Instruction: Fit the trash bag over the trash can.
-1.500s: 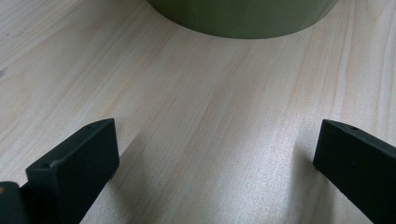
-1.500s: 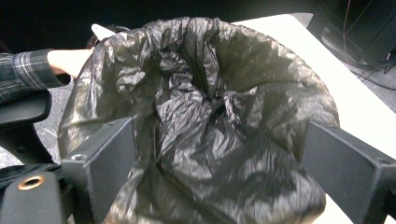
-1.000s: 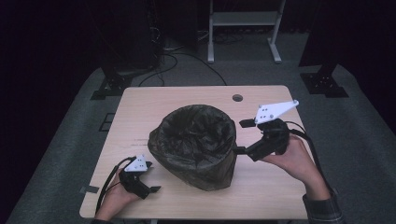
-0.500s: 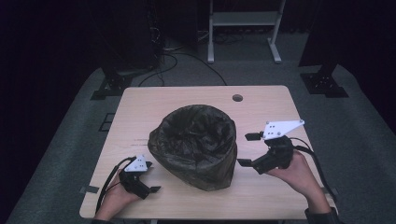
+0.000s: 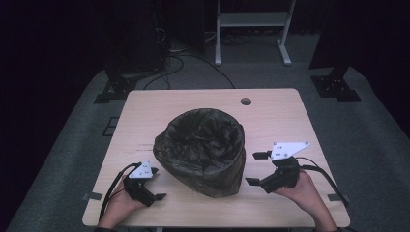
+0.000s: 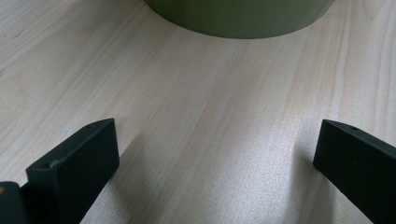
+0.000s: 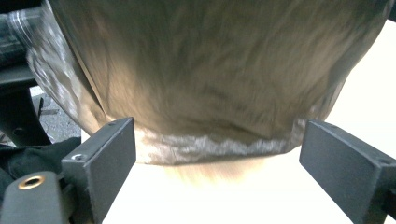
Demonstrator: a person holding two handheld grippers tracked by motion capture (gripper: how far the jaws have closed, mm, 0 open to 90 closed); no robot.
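A round bin lined with a dark, crinkled bag (image 5: 203,150) stands in the middle of the wooden table (image 5: 290,116). My left gripper (image 5: 157,183) rests near the front left edge, open, its jaws pointing at the bin's base. In the left gripper view the gripper (image 6: 210,154) has bare wood between its jaws, and the olive bin wall (image 6: 238,18) lies ahead. My right gripper (image 5: 252,168) sits to the right of the bin, open and apart from it. The right gripper view shows that gripper (image 7: 215,163) facing the bag's folded-over side (image 7: 210,70).
A round cable hole (image 5: 246,101) sits near the table's far edge. Beyond the table are a white stand (image 5: 251,19), black stand bases (image 5: 336,87) (image 5: 116,89) and cables on the grey floor. Bare table lies on both sides of the bin.
My right gripper has moved from beside the bag's rim down and back toward the front edge of the table. The left gripper and the bin have not moved.
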